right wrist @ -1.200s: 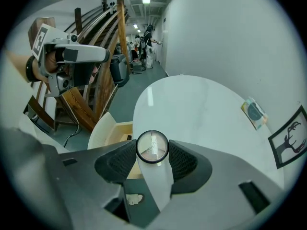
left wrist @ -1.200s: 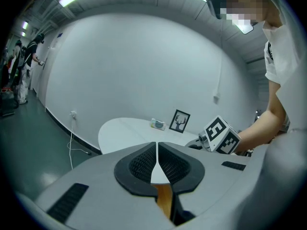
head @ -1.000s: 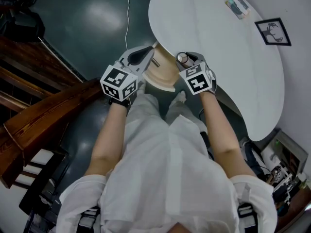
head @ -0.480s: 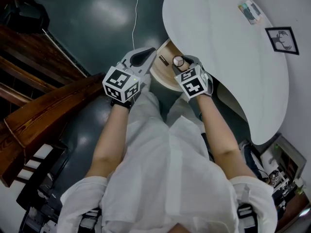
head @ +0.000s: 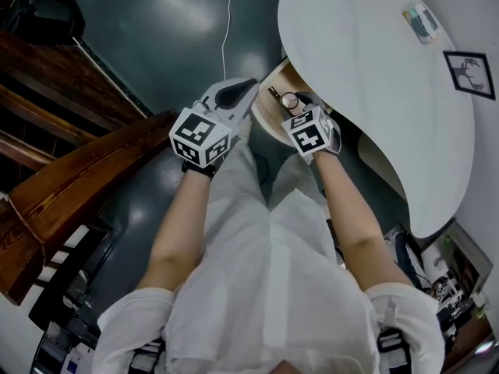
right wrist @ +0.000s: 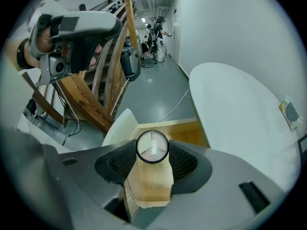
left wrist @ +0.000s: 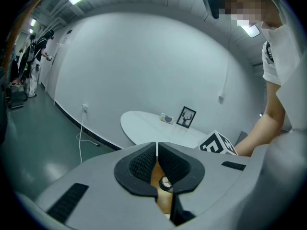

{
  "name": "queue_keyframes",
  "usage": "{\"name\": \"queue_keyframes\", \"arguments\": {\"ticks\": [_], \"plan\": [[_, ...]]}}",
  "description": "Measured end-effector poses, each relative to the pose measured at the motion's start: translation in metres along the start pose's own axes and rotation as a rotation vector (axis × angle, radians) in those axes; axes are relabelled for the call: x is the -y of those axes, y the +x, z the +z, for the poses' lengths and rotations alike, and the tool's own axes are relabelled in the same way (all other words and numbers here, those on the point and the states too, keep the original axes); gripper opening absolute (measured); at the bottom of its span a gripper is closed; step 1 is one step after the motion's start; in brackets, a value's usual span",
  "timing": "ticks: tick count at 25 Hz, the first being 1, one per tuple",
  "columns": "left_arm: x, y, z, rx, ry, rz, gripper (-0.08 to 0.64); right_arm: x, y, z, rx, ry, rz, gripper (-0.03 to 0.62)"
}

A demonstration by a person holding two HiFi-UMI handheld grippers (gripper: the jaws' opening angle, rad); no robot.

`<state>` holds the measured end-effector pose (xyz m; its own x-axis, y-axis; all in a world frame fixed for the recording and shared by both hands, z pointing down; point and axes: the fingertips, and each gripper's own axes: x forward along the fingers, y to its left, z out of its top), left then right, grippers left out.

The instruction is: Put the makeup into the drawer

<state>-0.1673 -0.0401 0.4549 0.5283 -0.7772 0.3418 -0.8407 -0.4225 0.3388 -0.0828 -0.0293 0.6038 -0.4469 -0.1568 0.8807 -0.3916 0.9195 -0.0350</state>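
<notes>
We look steeply down on a dark green floor [head: 156, 37], with a timber structure [head: 78, 185] along the left. At upper right stands a white table [head: 366, 76] with a rounded top. Beneath its near edge a drawer [head: 269, 119] stands pulled open, showing a pale wooden interior [right wrist: 187, 135] and a white front.

The left gripper [head: 249, 84] hangs just beside the drawer. In its own view its jaws [left wrist: 157, 147] meet at the tips with nothing between them, and the drawer wood shows through the gap below.

The right gripper [head: 296, 101] is clamped on a makeup jar [head: 290, 100], a small round pot with a glossy lid [right wrist: 152, 145]. Each ribbed pad presses one side of the jar, and the jar hangs over the open drawer. We cannot tell whether it touches the drawer bottom.

A framed deer picture [head: 470, 74] leans at the table's far edge against the wall [left wrist: 186, 117]. A small box [head: 423, 22] lies near it on the tabletop. A thin white cable [head: 226, 29] trails across the floor.
</notes>
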Motion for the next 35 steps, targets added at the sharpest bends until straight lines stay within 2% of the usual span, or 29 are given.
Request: {"name": "queue_keyframes", "arguments": {"ticks": [12,20,35], "plan": [[-0.019,0.009,-0.02,-0.076,0.039,-0.04,0.025,0.019,0.079,-0.027,-0.038,0.031,-0.041,0.207],[-0.018,0.021,-0.028,-0.111,0.074,-0.08,0.025,0.039,0.12,-0.044,-0.077,0.009,-0.061,0.209],[-0.021,0.027,-0.046,-0.118,0.052,-0.083,0.025,0.044,0.162,-0.067,-0.15,-0.041,-0.037,0.207]]}}
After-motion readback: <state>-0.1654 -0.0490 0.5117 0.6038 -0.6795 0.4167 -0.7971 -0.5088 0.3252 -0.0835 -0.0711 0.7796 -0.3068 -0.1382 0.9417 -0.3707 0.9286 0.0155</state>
